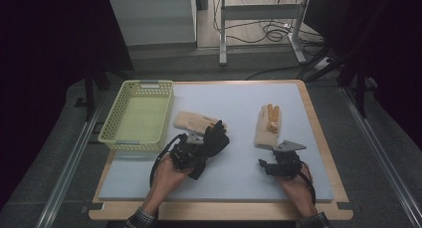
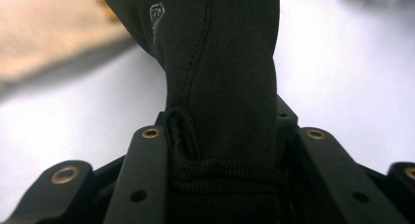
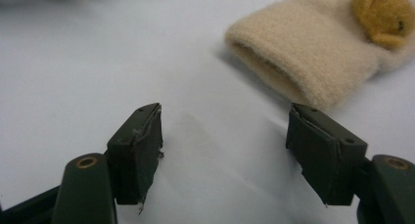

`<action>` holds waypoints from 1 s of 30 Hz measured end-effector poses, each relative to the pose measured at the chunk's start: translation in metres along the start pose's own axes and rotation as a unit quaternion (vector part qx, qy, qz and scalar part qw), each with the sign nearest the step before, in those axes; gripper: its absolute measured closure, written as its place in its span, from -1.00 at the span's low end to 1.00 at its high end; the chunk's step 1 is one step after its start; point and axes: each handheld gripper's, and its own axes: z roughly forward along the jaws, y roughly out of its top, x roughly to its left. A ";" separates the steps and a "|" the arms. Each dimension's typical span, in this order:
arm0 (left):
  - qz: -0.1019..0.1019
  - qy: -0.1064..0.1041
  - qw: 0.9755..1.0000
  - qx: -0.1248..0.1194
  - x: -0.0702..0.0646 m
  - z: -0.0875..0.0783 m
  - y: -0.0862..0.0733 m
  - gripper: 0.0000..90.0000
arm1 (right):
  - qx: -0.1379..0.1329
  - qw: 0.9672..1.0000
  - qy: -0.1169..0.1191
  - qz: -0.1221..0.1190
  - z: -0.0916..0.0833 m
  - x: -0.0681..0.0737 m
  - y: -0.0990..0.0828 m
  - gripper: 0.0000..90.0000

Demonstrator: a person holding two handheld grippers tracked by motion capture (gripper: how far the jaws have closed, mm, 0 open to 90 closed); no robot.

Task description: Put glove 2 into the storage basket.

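One black glove (image 1: 215,138) clamped in left hand-held gripper (image 1: 195,151), basket (image 1: 112,133) just left; right hand-held gripper (image 1: 266,164) open, empty.

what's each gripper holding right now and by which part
The left gripper is shut on the black glove, gripping it at the ribbed cuff end. The right gripper is open and holds nothing; the cream glove lies just ahead.

Matt black stitched cloth glove (image 2: 220,62); fuzzy cream fleece mitten (image 3: 313,62).
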 end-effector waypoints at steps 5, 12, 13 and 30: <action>-0.003 0.028 1.000 -0.004 0.012 -0.017 0.016 0.41 | 0.000 1.000 0.000 0.000 0.000 0.000 0.000 -0.35; -0.017 0.060 0.998 -0.003 0.042 -0.031 0.028 0.40 | 0.000 1.000 0.000 0.000 0.000 0.000 0.000 -0.35; -0.019 0.065 0.998 -0.002 0.046 -0.033 0.030 0.40 | 0.000 1.000 0.000 0.000 0.000 0.000 0.000 -0.35; -0.071 0.134 0.988 -0.005 0.128 -0.069 0.035 0.36 | -0.002 1.000 0.001 -0.001 0.000 0.000 0.000 -0.35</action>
